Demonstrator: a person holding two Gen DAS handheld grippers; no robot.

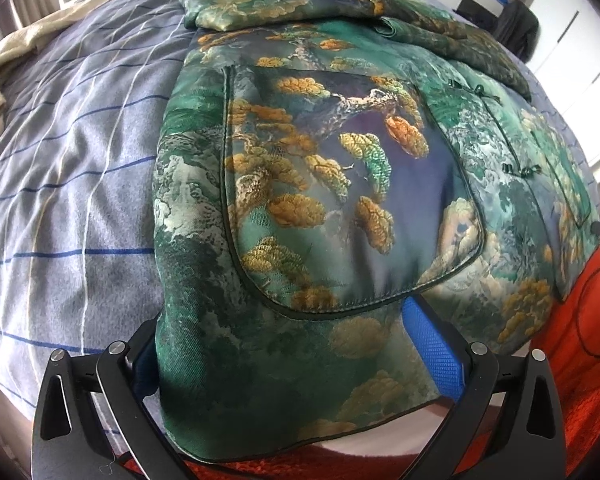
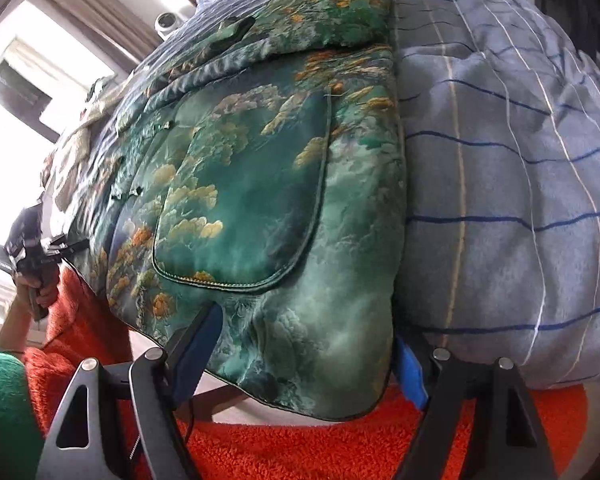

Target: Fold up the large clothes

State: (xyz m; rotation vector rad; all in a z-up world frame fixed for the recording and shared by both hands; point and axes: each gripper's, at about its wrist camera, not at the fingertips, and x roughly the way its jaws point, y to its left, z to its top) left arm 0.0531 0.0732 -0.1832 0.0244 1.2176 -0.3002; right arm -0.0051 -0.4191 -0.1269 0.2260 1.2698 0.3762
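We are setting both tools wide around the hem corners of the green brocade jacket (image 1: 320, 184) lying across the centre of the striped bed (image 1: 68, 168), left tool (image 1: 296, 344) and right tool (image 2: 304, 344) needing even, deep bites before lifting together.

No legible text (jacket merely patterned)
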